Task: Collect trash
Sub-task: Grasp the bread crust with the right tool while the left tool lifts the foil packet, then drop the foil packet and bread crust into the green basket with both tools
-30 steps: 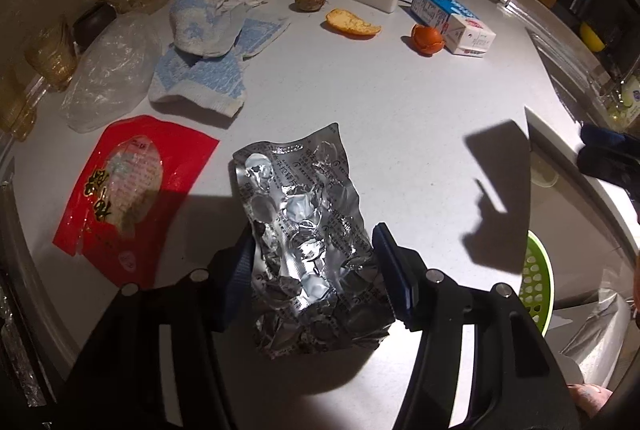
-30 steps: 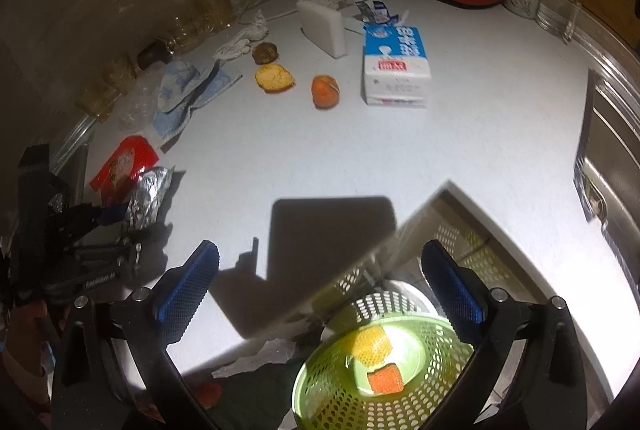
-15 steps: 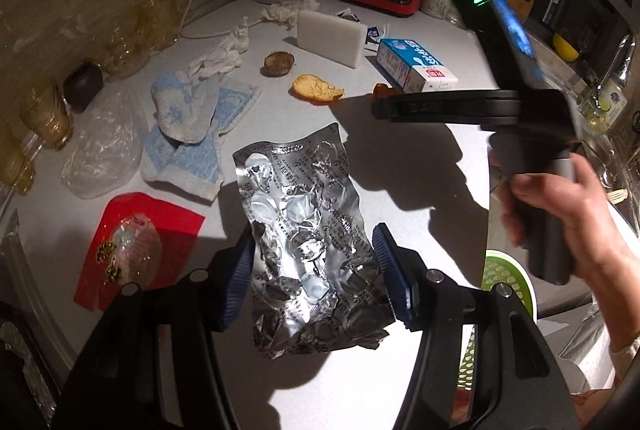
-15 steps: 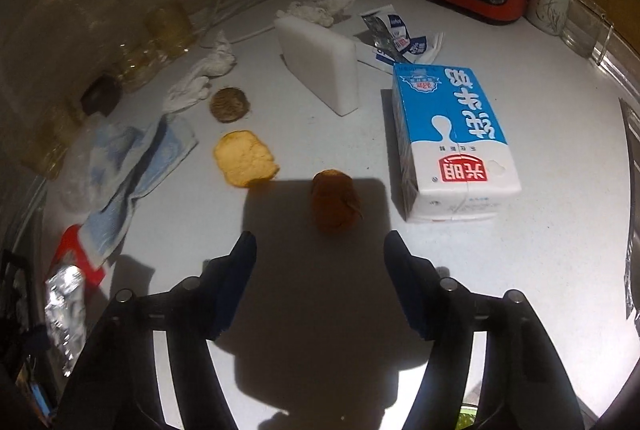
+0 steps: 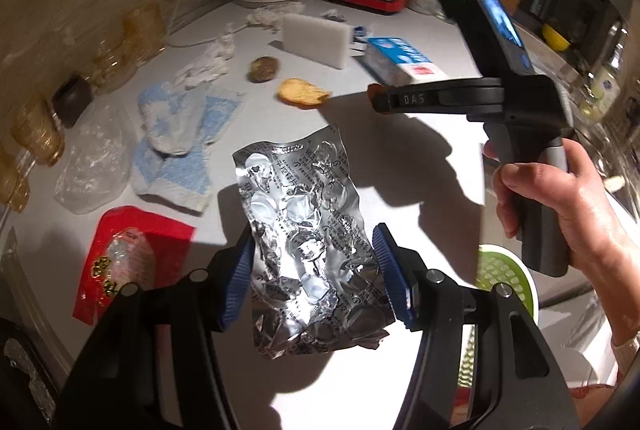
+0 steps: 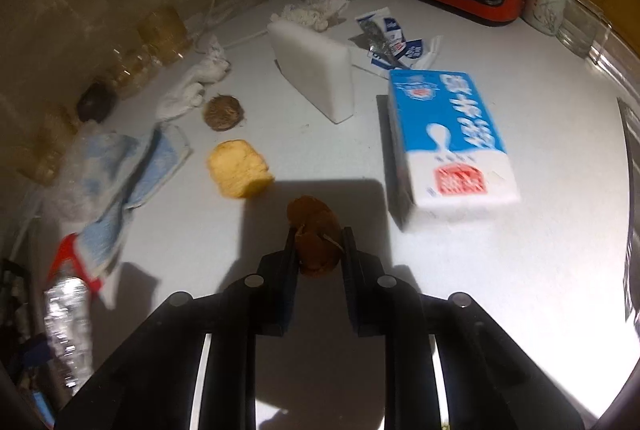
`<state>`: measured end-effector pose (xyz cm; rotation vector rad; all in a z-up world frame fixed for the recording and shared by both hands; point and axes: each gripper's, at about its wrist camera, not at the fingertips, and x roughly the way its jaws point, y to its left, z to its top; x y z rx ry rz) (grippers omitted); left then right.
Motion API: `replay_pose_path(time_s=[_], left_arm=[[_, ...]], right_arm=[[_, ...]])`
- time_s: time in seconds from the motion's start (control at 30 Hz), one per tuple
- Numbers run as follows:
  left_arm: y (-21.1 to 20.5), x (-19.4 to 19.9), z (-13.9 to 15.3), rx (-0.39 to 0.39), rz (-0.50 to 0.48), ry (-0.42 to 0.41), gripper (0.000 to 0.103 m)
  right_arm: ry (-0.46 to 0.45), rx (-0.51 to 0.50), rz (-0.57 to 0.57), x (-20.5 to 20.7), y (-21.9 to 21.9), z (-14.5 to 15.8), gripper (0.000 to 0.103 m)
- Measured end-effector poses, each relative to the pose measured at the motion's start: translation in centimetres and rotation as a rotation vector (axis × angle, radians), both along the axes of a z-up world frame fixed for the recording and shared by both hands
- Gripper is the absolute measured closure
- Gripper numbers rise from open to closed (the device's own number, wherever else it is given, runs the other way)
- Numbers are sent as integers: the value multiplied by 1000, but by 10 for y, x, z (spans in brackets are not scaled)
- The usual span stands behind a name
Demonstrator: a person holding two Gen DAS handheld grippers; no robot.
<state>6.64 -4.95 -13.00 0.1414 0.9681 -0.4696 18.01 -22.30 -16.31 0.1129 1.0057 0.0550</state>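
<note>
Crumpled foil blister pack (image 5: 308, 246) gripped between the blue pads of the left hand-held gripper (image 5: 314, 280), sticking up past the fingertips, raised over the white tabletop (image 5: 400, 158). Small brown-orange fruit scrap (image 6: 316, 234) sitting on the tabletop between the fingers of the right hand-held gripper (image 6: 318, 250), jaws narrow and closing, pads against its sides. Just right of it, a blue-and-white milk carton (image 6: 448, 138) lying flat; to the left, a yellow peel piece (image 6: 240, 168). Right hand (image 5: 560, 206) wrapped round the grey handle, tool angled down toward the tabletop. Green basket (image 5: 508, 282) at the counter edge below.
</note>
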Motion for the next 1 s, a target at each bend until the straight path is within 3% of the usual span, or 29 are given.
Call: replay_pose_path(time_s=[0.13,0.3,0.4,0.6,0.8,1.0], left_arm=[[-27,-22,15,-41,-114,9,47],[-77,-55,24,-83,-287,25,47],[-112,-75,22,-94,-388,52,47],[-171,-108,2,-37,-519,124,44],[-196,-126,-8,-9,-501,171,25],[-184,-115,2,0,-423,157,15]], right_arm=[[-41,-8,14,-54,-22,27,82],[-45,-31,-59,-144,-73,49,82],[-21,-45,-119,-193,-103,48,82],[36,-30,-182,-262,-144,32,82],[49,16,-174,-287,-156,23,82],[51,46,-126,-292,-153,24,80]])
